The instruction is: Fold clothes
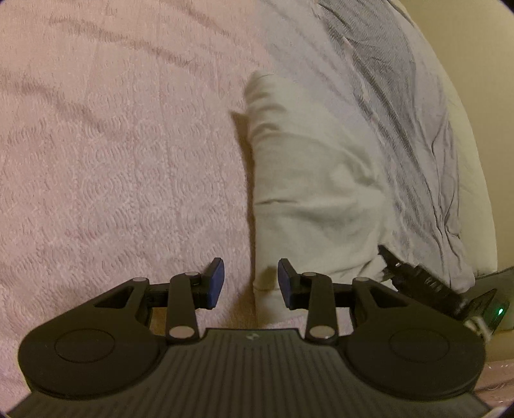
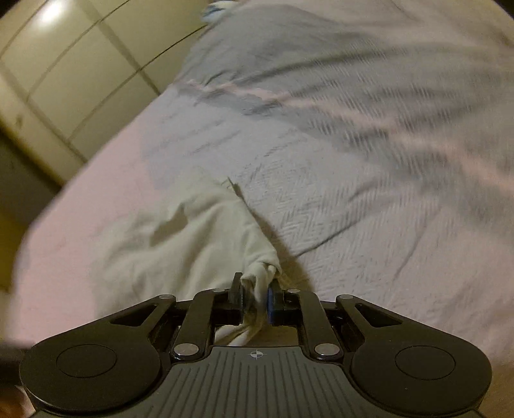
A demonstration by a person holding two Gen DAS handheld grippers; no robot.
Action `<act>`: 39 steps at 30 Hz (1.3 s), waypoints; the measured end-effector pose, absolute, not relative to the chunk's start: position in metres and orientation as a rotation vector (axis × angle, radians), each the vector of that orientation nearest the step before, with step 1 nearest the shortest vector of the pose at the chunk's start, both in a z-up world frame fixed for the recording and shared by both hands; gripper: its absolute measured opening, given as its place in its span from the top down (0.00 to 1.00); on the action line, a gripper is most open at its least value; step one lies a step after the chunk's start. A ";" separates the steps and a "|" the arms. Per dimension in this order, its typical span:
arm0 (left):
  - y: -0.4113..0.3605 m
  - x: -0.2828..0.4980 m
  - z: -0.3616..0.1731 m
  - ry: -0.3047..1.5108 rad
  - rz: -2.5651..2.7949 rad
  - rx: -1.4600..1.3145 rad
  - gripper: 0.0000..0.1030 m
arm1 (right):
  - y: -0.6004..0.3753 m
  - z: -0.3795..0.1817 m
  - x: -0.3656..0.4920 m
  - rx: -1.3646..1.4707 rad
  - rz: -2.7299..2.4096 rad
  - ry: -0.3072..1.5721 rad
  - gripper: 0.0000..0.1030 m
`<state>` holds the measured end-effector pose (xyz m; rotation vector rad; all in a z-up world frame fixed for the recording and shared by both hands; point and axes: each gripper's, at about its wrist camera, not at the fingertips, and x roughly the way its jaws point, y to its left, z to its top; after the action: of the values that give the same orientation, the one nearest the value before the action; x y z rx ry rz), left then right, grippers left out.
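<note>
Pinching the white garment (image 2: 199, 231) corner, my right tongs (image 2: 255, 300) anchor the fold — left tongs (image 1: 251, 283) gape empty over the bed (image 1: 112, 144).

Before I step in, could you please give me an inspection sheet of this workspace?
Surface: bed with a pink textured cover; a crumpled grey sheet lies over part of it.
Job's things: one white garment, rumpled, lying on the cover beside the grey sheet.
Clutter: a small blue and white item at the far edge of the bed, too blurred to identify.
Grippers: left gripper has its jaws open and empty above the cover, at the garment's edge; right gripper has its jaws closed on a bunched end of the garment.
Cables: nothing seen.
Surroundings: cream cupboard doors beside the bed.
</note>
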<state>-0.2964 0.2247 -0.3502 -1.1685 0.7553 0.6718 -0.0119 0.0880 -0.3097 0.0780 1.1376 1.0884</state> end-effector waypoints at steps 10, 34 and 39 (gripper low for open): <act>0.245 -0.295 -0.353 0.670 0.629 -1.240 0.55 | 0.055 -0.335 0.000 0.516 0.941 1.368 0.37; 0.203 -0.272 -0.336 0.706 0.462 -1.239 0.73 | 0.075 -0.302 0.047 0.243 0.984 1.276 0.41; 0.248 -0.291 -0.337 0.606 0.563 -1.313 0.65 | 0.021 -0.304 -0.019 0.357 0.970 1.339 0.41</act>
<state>-0.2911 0.2478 -0.3375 -1.3126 0.6064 0.5632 -0.0194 0.0213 -0.3038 0.3567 1.3390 0.9696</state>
